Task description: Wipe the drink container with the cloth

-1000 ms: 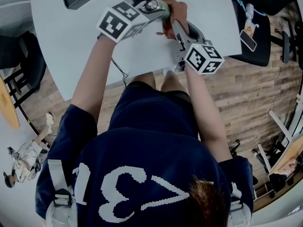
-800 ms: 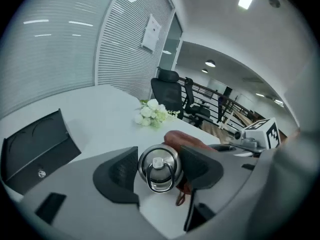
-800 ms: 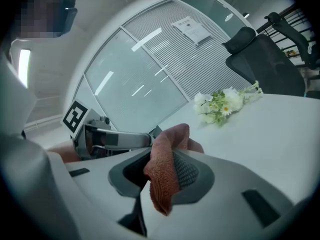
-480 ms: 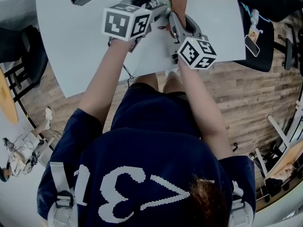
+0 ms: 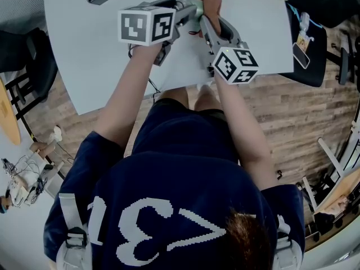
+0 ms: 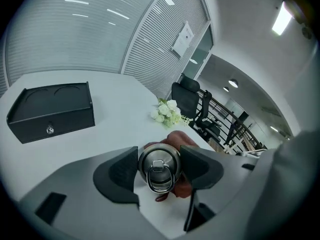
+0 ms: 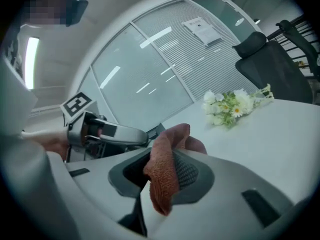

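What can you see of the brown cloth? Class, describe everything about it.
The cloth is reddish-brown with a looped, towel-like pile. It is folded and clamped between the right gripper's fingers. A bunched end sticks out past the fingertips, and a corner hangs down toward the camera. In the left gripper view it shows just behind the steel drink container, seemingly against it.

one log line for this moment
left gripper: shut on round steel drink container | right gripper: shut on rust-brown terry cloth | cloth: beside container
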Demonstrator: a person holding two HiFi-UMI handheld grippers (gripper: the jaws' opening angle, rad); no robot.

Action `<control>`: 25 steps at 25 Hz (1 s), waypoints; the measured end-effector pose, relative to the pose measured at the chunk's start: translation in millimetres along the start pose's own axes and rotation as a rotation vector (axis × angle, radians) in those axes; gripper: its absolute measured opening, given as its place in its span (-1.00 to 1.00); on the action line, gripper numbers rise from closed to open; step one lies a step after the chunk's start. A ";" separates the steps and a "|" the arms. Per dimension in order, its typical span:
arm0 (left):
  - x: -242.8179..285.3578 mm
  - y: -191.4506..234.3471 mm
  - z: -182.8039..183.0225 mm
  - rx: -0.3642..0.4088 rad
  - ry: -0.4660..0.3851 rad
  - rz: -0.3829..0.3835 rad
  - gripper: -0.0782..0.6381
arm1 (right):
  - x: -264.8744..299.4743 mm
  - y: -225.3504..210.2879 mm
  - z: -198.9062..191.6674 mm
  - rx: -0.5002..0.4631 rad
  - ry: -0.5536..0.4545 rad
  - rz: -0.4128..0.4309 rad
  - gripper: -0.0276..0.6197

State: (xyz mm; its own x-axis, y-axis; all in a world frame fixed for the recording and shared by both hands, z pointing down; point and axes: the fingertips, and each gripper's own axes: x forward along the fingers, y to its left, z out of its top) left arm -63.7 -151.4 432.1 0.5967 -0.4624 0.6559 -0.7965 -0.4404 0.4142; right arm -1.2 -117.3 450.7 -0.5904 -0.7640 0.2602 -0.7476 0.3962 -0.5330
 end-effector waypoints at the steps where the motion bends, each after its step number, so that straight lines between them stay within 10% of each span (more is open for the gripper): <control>1: 0.5 1.0 0.3 -0.013 -0.001 0.002 -0.04 | -0.5 9.7 1.2 -0.023 -0.003 0.026 -0.58; 9: 6.8 1.4 6.3 -0.031 0.001 0.014 -0.04 | 2.4 39.1 -5.7 -0.126 0.016 0.118 -0.59; 17: 6.9 0.4 7.6 -0.007 0.004 0.009 -0.04 | -9.7 -41.0 -40.0 -0.122 0.217 -0.114 -0.59; 25: 12.2 -14.8 10.7 0.158 0.026 0.005 -0.04 | -50.4 -118.9 -3.6 -0.033 0.143 -0.312 -0.59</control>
State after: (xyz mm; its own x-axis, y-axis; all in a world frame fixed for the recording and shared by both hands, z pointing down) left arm -43.6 -158.7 427.2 0.5887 -0.4454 0.6746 -0.7729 -0.5546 0.3083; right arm 116.4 -124.0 503.9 -0.3664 -0.7728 0.5182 -0.9070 0.1723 -0.3843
